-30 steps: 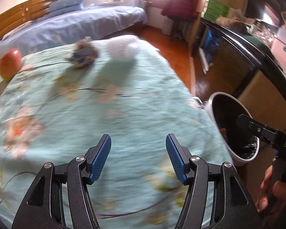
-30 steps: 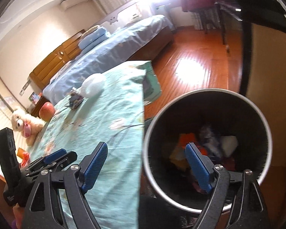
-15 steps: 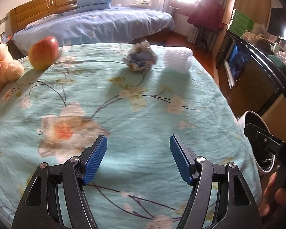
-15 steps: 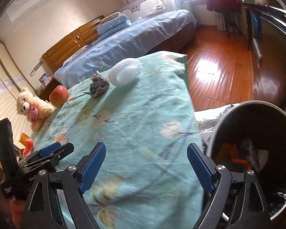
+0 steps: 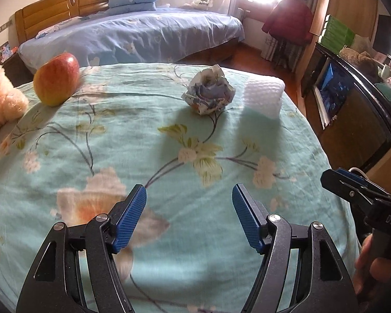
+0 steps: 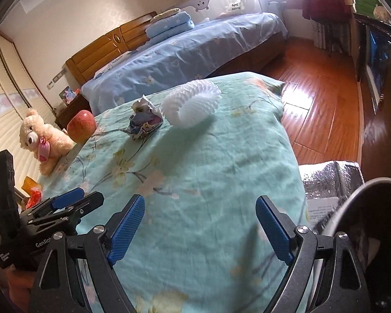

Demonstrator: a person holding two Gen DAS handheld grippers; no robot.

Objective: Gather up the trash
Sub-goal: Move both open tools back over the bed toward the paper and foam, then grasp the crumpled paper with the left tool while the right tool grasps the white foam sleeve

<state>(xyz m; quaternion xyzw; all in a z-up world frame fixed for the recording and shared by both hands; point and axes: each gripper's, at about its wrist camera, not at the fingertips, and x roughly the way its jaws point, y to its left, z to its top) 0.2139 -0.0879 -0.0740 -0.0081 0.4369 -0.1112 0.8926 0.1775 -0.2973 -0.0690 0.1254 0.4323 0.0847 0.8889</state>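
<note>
Both the left gripper [image 5: 189,215] and right gripper [image 6: 200,224] gape empty, the left's jaws having just widened, while the crumpled bluish paper ball [image 5: 209,94] and white foam fruit net [image 6: 191,103] lie uncollected, side by side on the floral turquoise bedspread [image 5: 143,156], and the dark round bin [image 6: 372,208] waits beside it

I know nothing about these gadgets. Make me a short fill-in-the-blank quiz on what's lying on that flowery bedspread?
1. The red fruit beside the teddy bear is an ____.
2. The crumpled paper ball lies between the fruit and the white ____ net.
3. Both the left claw and the right claw hold ____.
4. The bin stands by the ____ claw.

Missing: apple; foam; nothing; right
</note>
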